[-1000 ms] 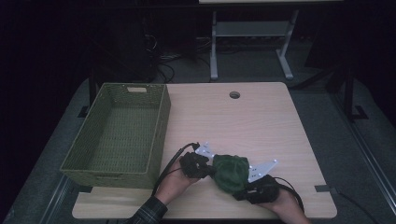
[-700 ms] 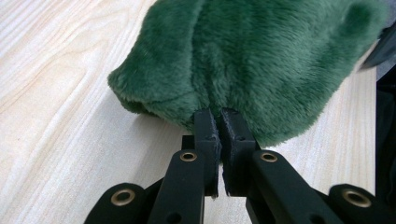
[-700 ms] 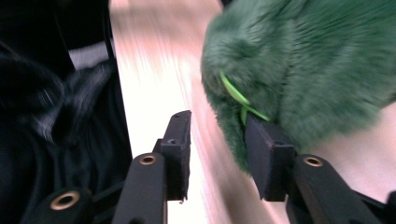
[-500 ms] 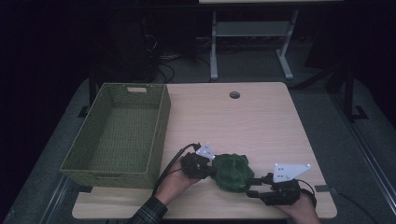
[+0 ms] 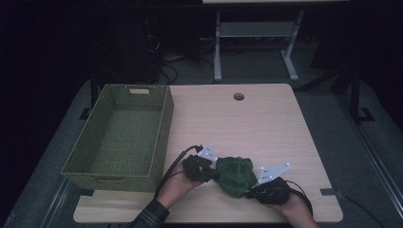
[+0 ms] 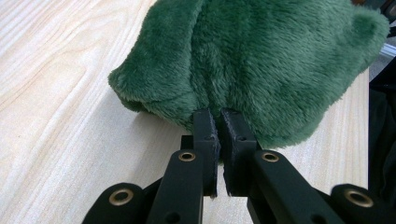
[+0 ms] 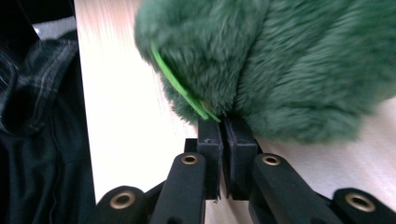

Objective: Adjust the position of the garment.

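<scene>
My right gripper (image 5: 253, 191) has its jaws pressed together on the shaggy edge of a dark green plush fabric bundle (image 5: 234, 175), beside a thin bright green loop (image 7: 180, 86). My left gripper (image 5: 214, 174) pinches the bundle's opposite fuzzy fold. The soft lump sits between them near the front edge of the pale wood-grain table (image 5: 228, 123). Farther left stands an olive woven rectangular basket (image 5: 164, 121).

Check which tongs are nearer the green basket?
Left. The left tongs grip the green plush on its basket side, just beside the green basket; the right tongs grip its far side.
</scene>
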`<state>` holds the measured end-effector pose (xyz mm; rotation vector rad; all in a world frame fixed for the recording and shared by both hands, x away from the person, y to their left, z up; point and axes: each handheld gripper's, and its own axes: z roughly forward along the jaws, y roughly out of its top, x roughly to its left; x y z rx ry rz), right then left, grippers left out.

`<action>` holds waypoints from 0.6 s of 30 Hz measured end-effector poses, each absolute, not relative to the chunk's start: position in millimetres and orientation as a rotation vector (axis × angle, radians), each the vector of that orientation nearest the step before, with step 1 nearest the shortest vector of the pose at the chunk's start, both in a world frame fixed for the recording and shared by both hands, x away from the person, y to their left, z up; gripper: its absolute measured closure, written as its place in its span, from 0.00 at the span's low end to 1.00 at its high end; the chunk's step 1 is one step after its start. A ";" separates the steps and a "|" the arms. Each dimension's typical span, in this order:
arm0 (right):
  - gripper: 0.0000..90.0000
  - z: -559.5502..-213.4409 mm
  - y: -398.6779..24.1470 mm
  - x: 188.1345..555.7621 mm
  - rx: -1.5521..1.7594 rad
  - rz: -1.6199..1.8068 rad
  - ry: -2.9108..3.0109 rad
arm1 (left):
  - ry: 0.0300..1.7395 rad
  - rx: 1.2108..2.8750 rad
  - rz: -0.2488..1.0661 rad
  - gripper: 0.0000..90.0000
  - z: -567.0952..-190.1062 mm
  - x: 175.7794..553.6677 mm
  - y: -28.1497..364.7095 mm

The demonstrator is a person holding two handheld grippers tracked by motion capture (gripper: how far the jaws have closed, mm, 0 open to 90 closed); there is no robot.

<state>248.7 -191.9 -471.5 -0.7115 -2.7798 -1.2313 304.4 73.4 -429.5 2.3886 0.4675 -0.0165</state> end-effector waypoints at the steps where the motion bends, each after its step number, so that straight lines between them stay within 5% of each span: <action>1: 0.98 -472.6 -191.1 248.1 -0.705 -1.226 -2.781 | 0.472 2.387 -0.017 0.95 -429.5 304.2 73.3; 8: 0.89 -466.0 -214.6 240.9 -0.788 -1.277 -2.771 | 0.476 2.370 -0.029 0.92 -427.2 303.4 75.6; 18: 0.46 -465.3 -259.2 253.7 -1.119 -1.340 -2.826 | 0.463 2.320 -0.024 0.74 -409.4 300.7 84.5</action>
